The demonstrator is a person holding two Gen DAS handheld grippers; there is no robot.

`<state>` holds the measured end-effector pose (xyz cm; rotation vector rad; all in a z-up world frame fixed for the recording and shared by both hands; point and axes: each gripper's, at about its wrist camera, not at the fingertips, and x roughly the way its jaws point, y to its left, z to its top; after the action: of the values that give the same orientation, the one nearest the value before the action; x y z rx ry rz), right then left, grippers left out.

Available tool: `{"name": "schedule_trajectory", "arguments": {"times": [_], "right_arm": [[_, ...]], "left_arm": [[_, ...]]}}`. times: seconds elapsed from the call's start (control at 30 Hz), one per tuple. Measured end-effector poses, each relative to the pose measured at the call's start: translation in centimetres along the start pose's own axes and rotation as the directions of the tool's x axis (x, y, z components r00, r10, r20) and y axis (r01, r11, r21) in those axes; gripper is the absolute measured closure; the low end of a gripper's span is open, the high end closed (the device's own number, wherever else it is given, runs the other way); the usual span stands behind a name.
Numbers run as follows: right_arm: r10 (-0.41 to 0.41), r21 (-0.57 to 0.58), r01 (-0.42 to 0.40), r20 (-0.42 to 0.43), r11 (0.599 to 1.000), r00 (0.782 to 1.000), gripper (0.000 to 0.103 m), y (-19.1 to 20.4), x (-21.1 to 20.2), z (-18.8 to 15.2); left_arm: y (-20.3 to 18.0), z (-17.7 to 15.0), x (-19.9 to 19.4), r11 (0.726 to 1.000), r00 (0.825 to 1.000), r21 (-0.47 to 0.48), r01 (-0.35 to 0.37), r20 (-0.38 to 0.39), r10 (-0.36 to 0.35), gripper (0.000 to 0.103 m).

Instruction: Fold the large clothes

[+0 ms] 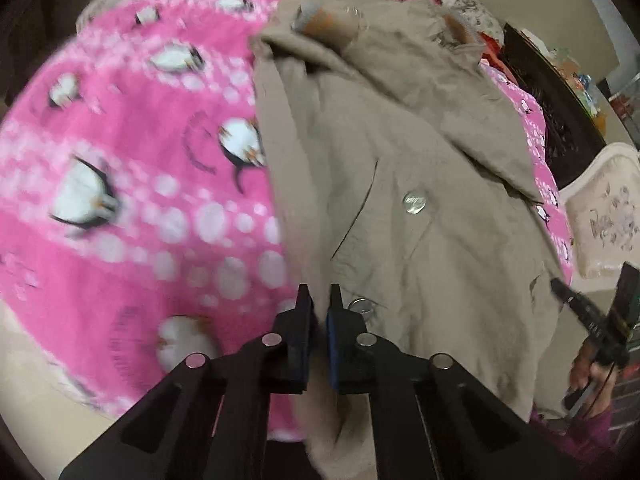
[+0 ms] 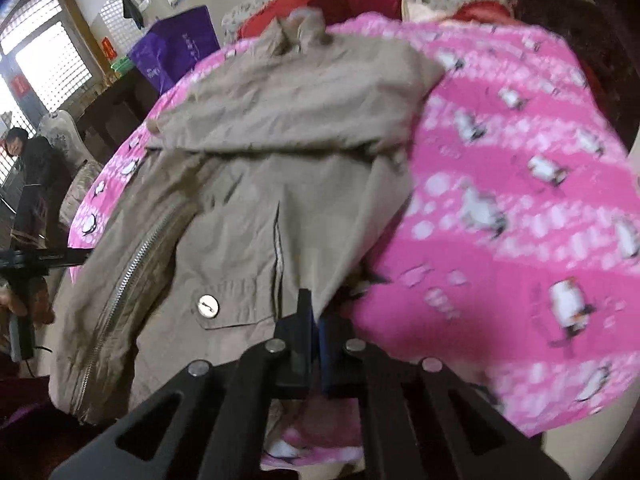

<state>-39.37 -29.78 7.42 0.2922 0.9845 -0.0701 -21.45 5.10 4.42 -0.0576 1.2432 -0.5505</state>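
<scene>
**Inspector A:** Item under inspection: one khaki jacket, spread on a pink penguin-print blanket. Long axis runs away from both wrist cameras, collar at the far end, hem at the near end by the tools. One sleeve is folded across the upper body of the garment.

**Inspector B:** Confirmed. Front faces up: zipper, snap button on a pocket flap. Left tool?

**Inspector A:** Fingers nearly together, a narrow gap between them, with the near left edge of the jacket passing into that gap. It grips the cloth.

**Inspector B:** Right tool: fingers pressed close, hem fabric pinched between them at the jacket's right edge (the blanket begins just beside that point).

**Inspector A:** Containers?

**Inspector B:** One purple bag well beyond the blanket in the right wrist view; contents cannot be told. A dark basket stands past the blanket's far right side in the left wrist view, small objects on top, too blurred to identify.

**Inspector A:** Also noted: a seated person at the left margin of the right wrist view.
</scene>
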Motion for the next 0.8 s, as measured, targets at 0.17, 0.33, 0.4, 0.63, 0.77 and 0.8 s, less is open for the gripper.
{"name": "schedule_trajectory", "arguments": {"times": [0.17, 0.33, 0.4, 0.63, 0.77, 0.8], "right_arm": [[-0.076, -0.012, 0.076, 0.019, 0.997, 0.997, 0.102, -1.2, -2.3, 0.6], [-0.085, 0.018, 0.086, -0.044, 0.996, 0.995, 0.101, -1.6, 0.1, 0.2], [0.003, 0.078, 0.000, -0.043, 0.997, 0.999, 0.096, -2.4, -0.3, -0.2], [0.139, 0.096, -0.132, -0.074, 0.987, 0.987, 0.049, -2.4, -0.5, -3.0], [0.178, 0.017, -0.178, -0.089, 0.984, 0.980, 0.048, -0.4, -0.5, -3.9], [0.187, -0.003, -0.188, -0.098, 0.982, 0.978, 0.048, 0.2, -0.5, -4.0]], "left_arm": [[2.4, 0.0, -2.5, 0.995, 0.992, -0.004, -0.104, 0.073, 0.104, 0.103], [3.0, -0.9, -0.5, 0.992, 0.991, -0.038, -0.123, 0.047, 0.125, 0.103], [2.5, -1.2, -0.3, 0.990, 0.989, -0.025, -0.141, 0.040, 0.142, 0.103], [1.9, -2.2, -0.7, 0.984, 0.983, -0.019, -0.177, 0.042, 0.178, 0.099], [1.6, -3.0, -0.7, 0.980, 0.980, -0.005, -0.197, 0.030, 0.197, 0.097], [1.6, -3.1, -0.8, 0.980, 0.979, -0.001, -0.199, 0.031, 0.199, 0.097]]}}
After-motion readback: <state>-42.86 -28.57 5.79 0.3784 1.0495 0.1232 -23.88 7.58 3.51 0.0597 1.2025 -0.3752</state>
